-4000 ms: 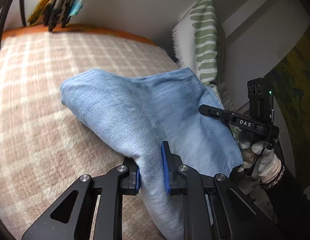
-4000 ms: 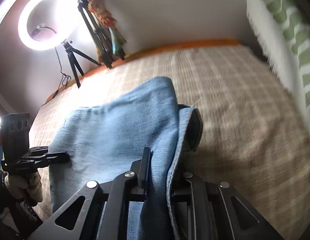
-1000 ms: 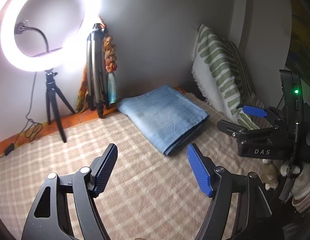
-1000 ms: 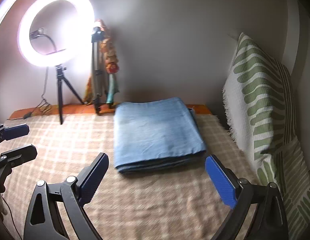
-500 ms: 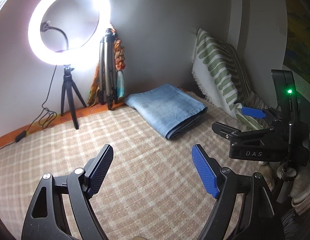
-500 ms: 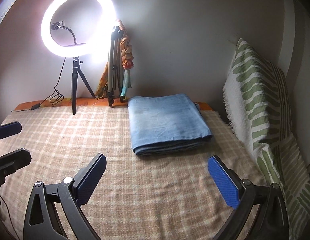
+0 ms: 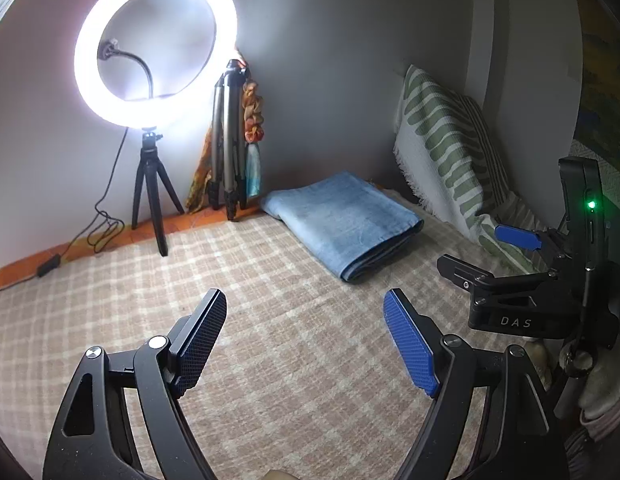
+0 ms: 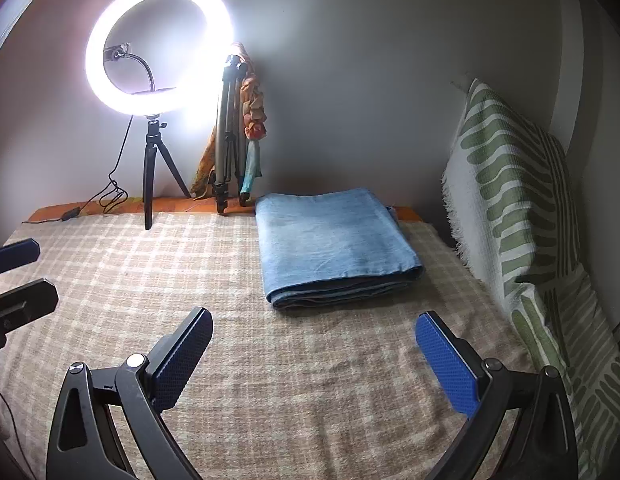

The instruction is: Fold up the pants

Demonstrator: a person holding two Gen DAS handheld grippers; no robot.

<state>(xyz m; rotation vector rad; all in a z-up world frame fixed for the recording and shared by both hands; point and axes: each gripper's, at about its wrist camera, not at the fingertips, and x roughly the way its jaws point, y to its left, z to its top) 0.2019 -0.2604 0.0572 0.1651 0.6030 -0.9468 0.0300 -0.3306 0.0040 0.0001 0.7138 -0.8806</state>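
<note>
The light blue denim pants lie folded in a flat rectangle at the far side of the checked bed cover, near the wall; they also show in the left wrist view. My left gripper is open and empty, held well back from the pants above the cover. My right gripper is open and empty, a short way in front of the folded stack. The right gripper also shows at the right of the left wrist view, and the left gripper's fingertips at the left edge of the right wrist view.
A lit ring light on a small tripod stands at the back left, its cable trailing on the orange edge. A folded tripod with scarves leans on the wall. A green-striped pillow lines the right side. The checked cover spreads below.
Four seconds ago both grippers were shut on the denim; now both are open and the pants lie folded. Over the last second both grippers drew back slightly from the stack.
</note>
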